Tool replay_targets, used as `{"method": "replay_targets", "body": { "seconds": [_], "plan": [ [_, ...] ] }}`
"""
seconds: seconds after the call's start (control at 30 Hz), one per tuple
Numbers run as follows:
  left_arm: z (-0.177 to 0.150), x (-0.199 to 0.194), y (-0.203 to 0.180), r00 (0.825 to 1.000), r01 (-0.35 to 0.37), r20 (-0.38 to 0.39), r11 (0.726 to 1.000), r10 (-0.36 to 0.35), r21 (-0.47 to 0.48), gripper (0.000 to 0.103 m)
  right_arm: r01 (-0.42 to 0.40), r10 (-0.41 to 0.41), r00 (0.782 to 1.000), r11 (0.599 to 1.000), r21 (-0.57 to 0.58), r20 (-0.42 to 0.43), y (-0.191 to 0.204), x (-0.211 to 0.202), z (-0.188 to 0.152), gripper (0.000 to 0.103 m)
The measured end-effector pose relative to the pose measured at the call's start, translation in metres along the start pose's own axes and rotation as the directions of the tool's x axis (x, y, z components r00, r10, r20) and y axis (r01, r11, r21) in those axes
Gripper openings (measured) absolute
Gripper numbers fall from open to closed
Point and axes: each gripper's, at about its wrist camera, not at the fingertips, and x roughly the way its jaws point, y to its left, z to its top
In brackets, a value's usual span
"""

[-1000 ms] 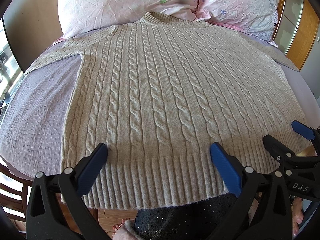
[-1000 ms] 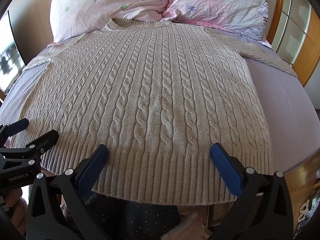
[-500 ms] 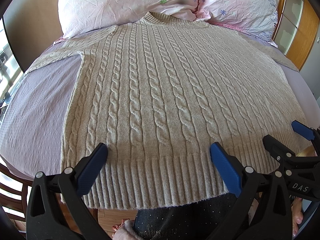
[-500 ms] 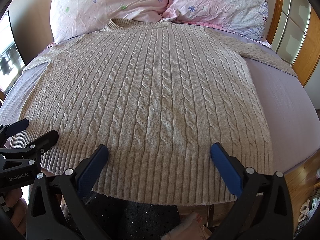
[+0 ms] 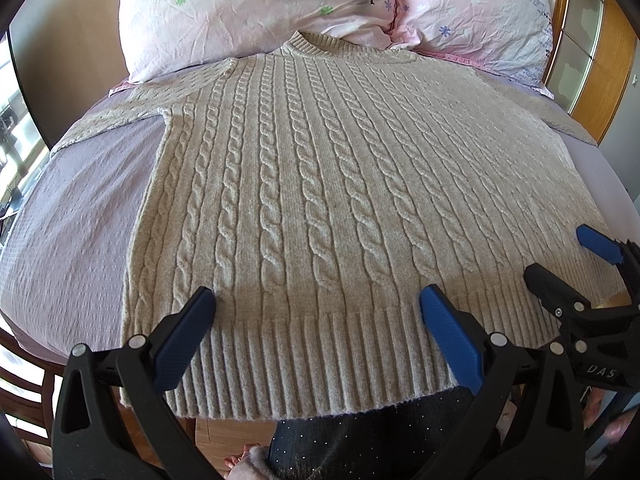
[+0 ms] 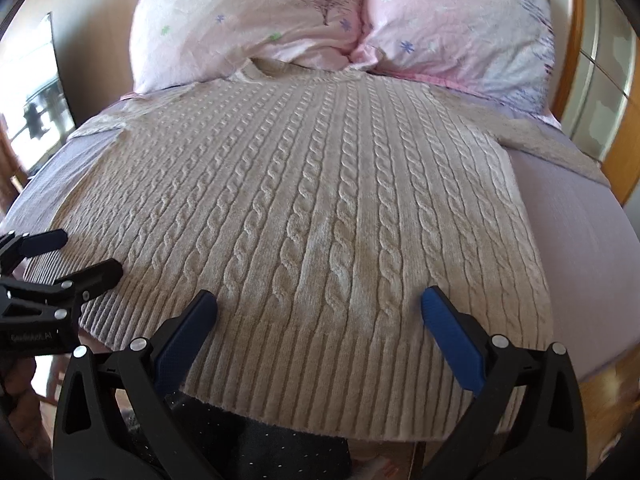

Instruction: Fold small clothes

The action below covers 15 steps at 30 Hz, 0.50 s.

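Beige cable-knit sweater [image 5: 320,200] lies flat on the bed [image 5: 72,232], collar at the pink pillows [image 5: 256,12]. Left tongs [image 5: 316,312] and right tongs [image 6: 318,312] gape wide above its ribbed hem, gripping nothing.

A lilac-sheeted bed [image 5: 72,216] carries two pink flowered pillows [image 5: 256,8] against a beige wall [image 5: 60,60], beside a glass-panelled wooden wardrobe [image 6: 600,80].

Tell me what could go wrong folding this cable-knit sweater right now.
1. The sweater's ribbed hem overhangs the bed edge; a tug might slide it off.
2. Both tools, left and right, hang open above thick knit; a shallow pinch could slip.
3. The collar touches the pillows, so folding upward may snag there.
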Motion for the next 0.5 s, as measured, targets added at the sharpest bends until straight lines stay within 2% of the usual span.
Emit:
{"method": "replay_targets", "body": {
  "seconds": [0.07, 0.17, 0.2, 0.3, 0.33, 0.37, 0.4, 0.43, 0.5],
  "plan": [
    [-0.003, -0.004, -0.002, 1.0, 0.002, 0.024, 1.0, -0.002, 0.005, 0.101, -0.045, 0.044, 0.999, 0.997, 0.059, 0.016, -0.028, -0.006, 0.011, 0.102],
    [-0.005, -0.005, 0.0, 0.998, 0.021, 0.057, 1.0, -0.022, 0.016, 0.101, -0.059, 0.029, 0.99, 0.974, 0.22, 0.136, -0.101, -0.03, 0.036, 0.102],
    [-0.004, -0.005, 0.002, 0.998, 0.03, 0.062, 0.999, -0.031, 0.017, 0.101, -0.055, 0.01, 0.986, 0.961, 0.272, 0.165, -0.127, -0.035, 0.045, 0.102],
    [0.012, -0.004, 0.019, 0.985, 0.129, 0.116, 0.991, -0.125, -0.031, 0.101, 0.002, -0.095, 0.977, 0.9, 0.435, 0.193, -0.216, -0.037, 0.073, 0.102],
    [0.016, -0.005, 0.025, 0.98, 0.15, 0.143, 0.987, -0.141, -0.051, 0.101, 0.019, -0.126, 0.974, 0.876, 0.482, 0.19, -0.244, -0.033, 0.079, 0.095],
    [0.022, -0.008, 0.033, 0.973, 0.164, 0.175, 0.984, -0.148, -0.077, 0.101, 0.044, -0.162, 0.971, 0.842, 0.537, 0.174, -0.276, -0.026, 0.087, 0.083],
    [0.029, -0.009, 0.043, 0.967, 0.168, 0.209, 0.98, -0.143, -0.109, 0.101, 0.071, -0.193, 0.97, 0.806, 0.588, 0.147, -0.304, -0.017, 0.092, 0.075],
    [0.034, -0.01, 0.051, 0.964, 0.165, 0.23, 0.977, -0.131, -0.134, 0.101, 0.094, -0.221, 0.968, 0.76, 0.644, 0.119, -0.332, -0.008, 0.095, 0.062],
    [0.045, -0.01, 0.069, 0.957, 0.159, 0.27, 0.969, -0.105, -0.187, 0.101, 0.123, -0.257, 0.963, 0.674, 0.728, 0.075, -0.376, 0.006, 0.093, 0.055]
  ]
}}
